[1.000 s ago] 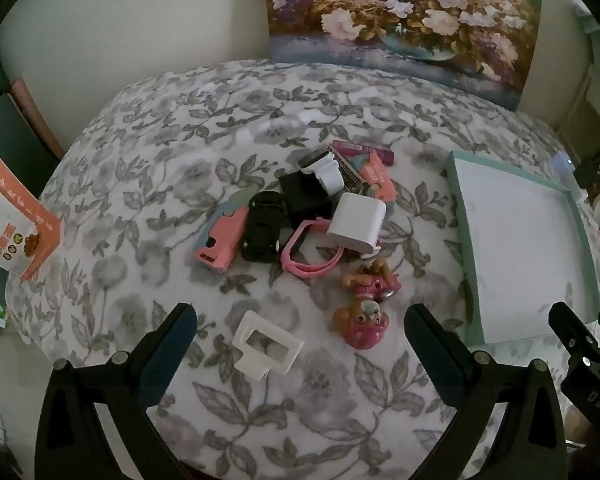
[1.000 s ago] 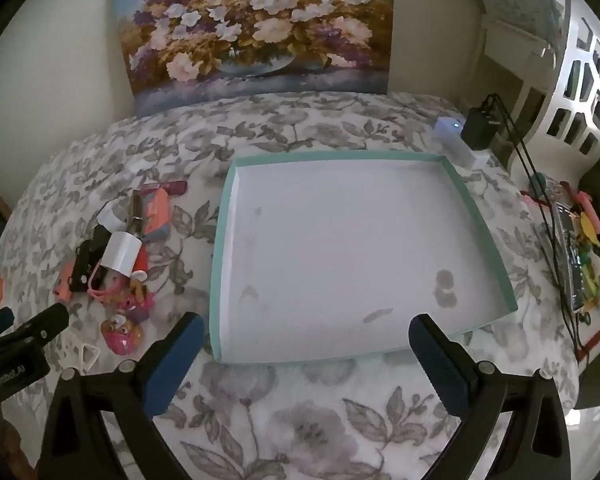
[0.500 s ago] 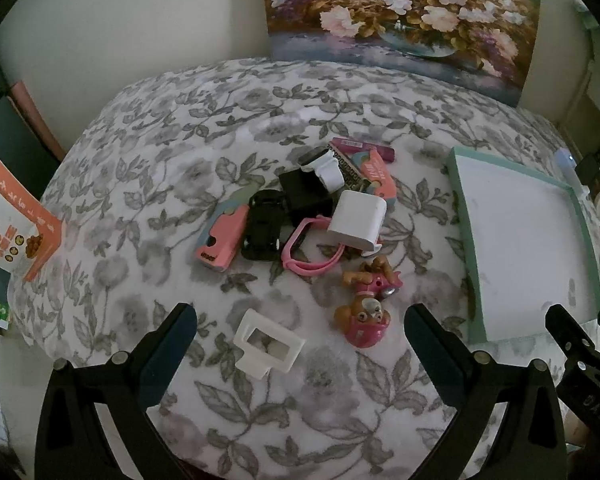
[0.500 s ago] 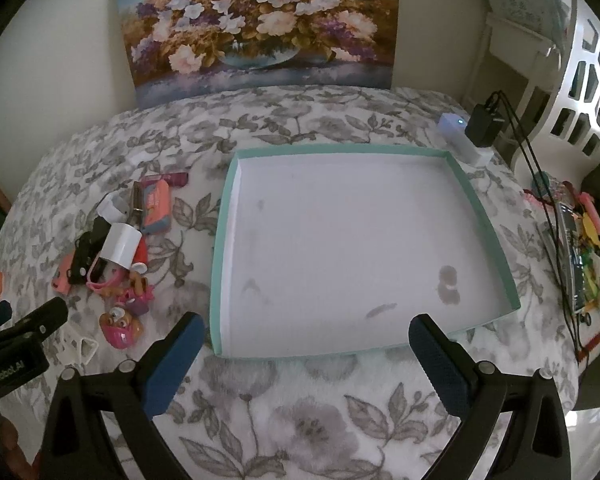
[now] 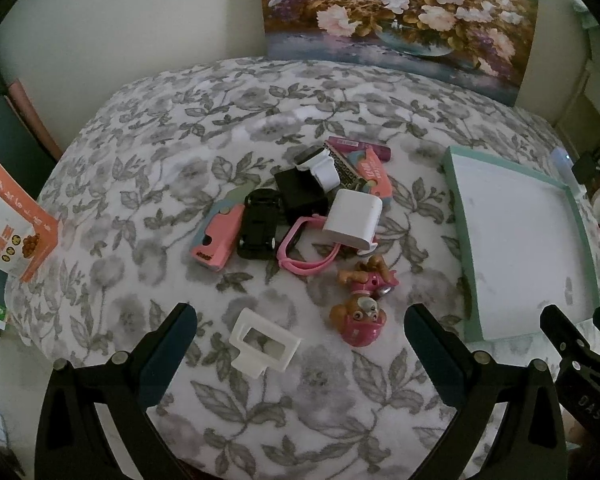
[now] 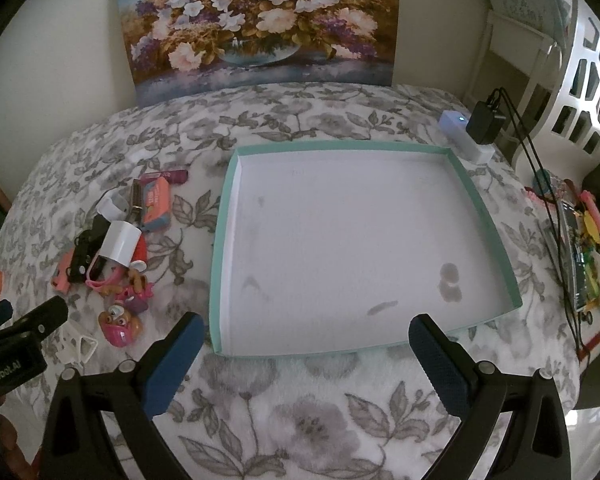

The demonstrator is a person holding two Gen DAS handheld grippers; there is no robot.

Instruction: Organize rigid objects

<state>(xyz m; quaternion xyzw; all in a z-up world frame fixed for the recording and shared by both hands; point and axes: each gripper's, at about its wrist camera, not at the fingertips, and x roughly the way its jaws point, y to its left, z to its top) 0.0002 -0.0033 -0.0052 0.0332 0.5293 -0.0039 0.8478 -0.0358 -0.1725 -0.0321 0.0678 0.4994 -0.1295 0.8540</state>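
Both claws hung spread and empty over the floral bed, toys to the left, tray to the right.

Nearest my left gripper (image 5: 300, 332) lay the white frame (image 5: 265, 343), light and stiff I judged, best pinched across its thin rim; beyond, the pink dog toy (image 5: 358, 320), rounder and likely slippery, then the heaped pile (image 5: 300, 208). Only my right gripper (image 6: 302, 340) view showed the whole teal tray (image 6: 222, 240), bare inside.

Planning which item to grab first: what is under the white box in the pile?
The white box lies on the pink watch strap, whose loop shows at its left, and a red piece shows beside it in the right wrist view. Anything else beneath is covered.
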